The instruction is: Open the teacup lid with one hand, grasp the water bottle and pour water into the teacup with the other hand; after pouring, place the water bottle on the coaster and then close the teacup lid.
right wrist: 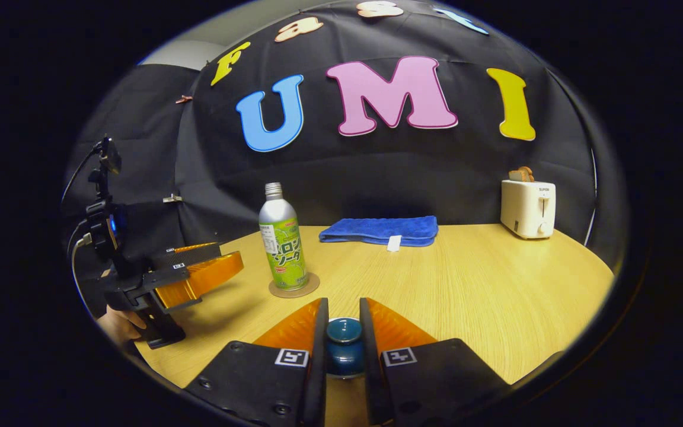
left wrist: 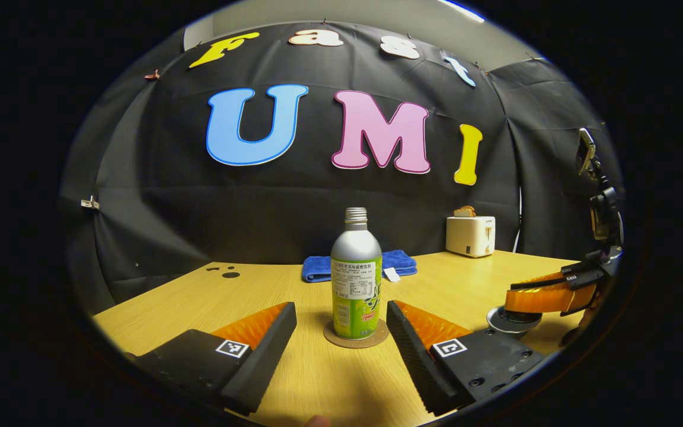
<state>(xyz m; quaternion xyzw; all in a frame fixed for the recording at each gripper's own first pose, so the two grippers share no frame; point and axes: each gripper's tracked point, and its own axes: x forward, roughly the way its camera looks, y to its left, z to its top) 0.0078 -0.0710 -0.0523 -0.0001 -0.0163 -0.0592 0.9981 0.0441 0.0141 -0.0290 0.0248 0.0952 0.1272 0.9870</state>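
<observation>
A: Teacup lid first. Your right gripper (right wrist: 343, 323) has both fingers closed in on the blue knob of the teacup lid (right wrist: 344, 332), low at the near table edge. Pinching the knob, looks like. Cup body under it is hidden by the fingers, so you can't tell if the lid is seated or lifted.

B: And the bottle?

A: Water bottle (left wrist: 356, 274) stands upright on the round coaster (left wrist: 356, 339), cap off by the look of the bare threaded neck. It's straight ahead of your left gripper (left wrist: 341, 323), whose fingers are spread wide, one each side of the bottle line but short of it, not touching.

B: So which step?

A: My read: either the opening or the very end. Bottle on the coaster and a grip on the lid fit both; water level isn't visible. Most likely the start, lid about to come up.

B: Next move?

A: If opening, lift the lid straight up and keep it clear of the cup. Then push your left gripper forward until the bottle body sits between the fingers, and squeeze at the label, not the narrow neck.

B: Clutter?

A: Blue towel (right wrist: 380, 230) and toaster (right wrist: 528, 207) sit far back by the wall, well apart.
</observation>
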